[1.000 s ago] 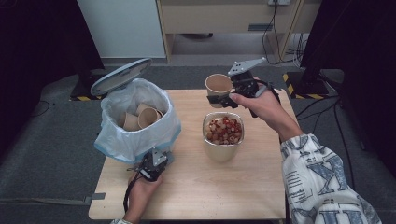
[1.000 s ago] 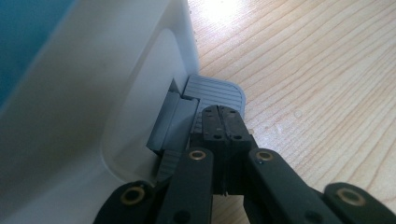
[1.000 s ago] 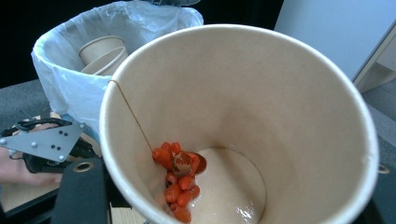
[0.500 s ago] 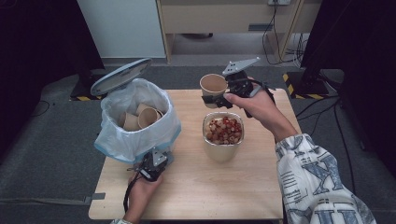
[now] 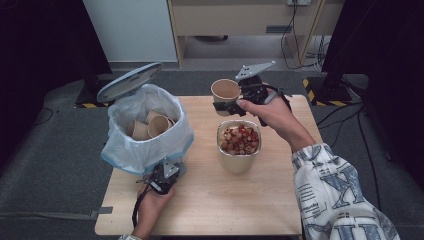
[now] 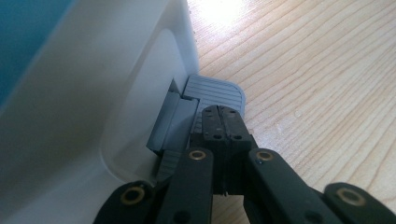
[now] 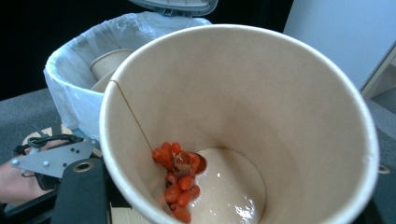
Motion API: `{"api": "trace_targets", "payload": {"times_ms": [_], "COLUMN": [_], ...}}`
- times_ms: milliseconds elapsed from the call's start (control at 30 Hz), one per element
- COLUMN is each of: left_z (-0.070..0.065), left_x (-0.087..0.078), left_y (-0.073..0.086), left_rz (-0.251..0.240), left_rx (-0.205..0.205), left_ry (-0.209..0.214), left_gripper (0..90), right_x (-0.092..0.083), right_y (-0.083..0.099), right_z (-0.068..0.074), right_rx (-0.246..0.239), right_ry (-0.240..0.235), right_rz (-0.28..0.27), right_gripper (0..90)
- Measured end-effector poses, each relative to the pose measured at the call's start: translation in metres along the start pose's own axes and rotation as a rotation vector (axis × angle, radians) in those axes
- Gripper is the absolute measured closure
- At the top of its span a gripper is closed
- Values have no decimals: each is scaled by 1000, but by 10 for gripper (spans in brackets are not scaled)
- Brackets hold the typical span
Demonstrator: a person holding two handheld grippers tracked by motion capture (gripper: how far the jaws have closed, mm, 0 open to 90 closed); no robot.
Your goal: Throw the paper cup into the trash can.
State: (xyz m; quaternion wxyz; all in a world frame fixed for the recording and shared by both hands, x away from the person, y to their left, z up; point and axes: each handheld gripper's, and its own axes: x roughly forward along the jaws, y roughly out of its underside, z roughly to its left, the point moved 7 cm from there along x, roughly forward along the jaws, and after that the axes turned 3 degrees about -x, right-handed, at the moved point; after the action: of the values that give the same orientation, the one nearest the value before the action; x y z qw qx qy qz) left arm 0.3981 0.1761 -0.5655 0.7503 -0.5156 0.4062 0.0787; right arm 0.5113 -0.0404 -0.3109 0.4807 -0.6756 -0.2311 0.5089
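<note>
On the left of the counter (image 5: pixel 280 215) stands the white bin (image 5: pixel 150 145) with its bag, and its lid (image 5: pixel 129 81) is lifted. My left gripper (image 5: pixel 166 176) is low at the foot of the bin. Its jaws are closed on themselves with nothing between them, and in the left gripper view their tip presses down on the grey pedal (image 6: pixel 215 93). I judge that this pressing is what holds the lid up. Inside the bag some used paper cups (image 5: pixel 152 125) lie already.

More to the right, in the middle of the counter, is the metal bowl (image 5: pixel 239 150) with red and pale pieces of food in it.

Behind the bowl, my right gripper (image 5: pixel 235 105) holds a paper cup (image 5: pixel 225 91) above the counter. Its jaws are gripping the wall of the cup, and the cup is tilted with its mouth turned toward the bin. In the right gripper view I see a small heap of red pieces (image 7: pixel 180 179) sticking low inside the cup, near the bottom.

The relation that matters for the next move: the open bin lies to the left of the held cup, across the counter, well apart, and the bowl is just below and in front of it. Only my right hand carries the cup, so I think it must travel left over the bag while my left hand keeps the pedal down.
</note>
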Motion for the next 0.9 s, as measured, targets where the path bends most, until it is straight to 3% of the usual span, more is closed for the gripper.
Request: {"api": "trace_targets", "payload": {"times_ms": [433, 900], "left_z": [0, 0], "left_x": [0, 0], "left_y": [0, 0], "left_rz": [-1, 0], "left_rx": [0, 2], "left_ry": [0, -3], "left_gripper": [895, 895], "right_x": [12, 35], "right_y": [-12, -33], "right_z": [8, 27], "right_rx": [33, 31], "right_ry": [-13, -45], "right_rz": [-6, -20], "right_gripper": [304, 304]}}
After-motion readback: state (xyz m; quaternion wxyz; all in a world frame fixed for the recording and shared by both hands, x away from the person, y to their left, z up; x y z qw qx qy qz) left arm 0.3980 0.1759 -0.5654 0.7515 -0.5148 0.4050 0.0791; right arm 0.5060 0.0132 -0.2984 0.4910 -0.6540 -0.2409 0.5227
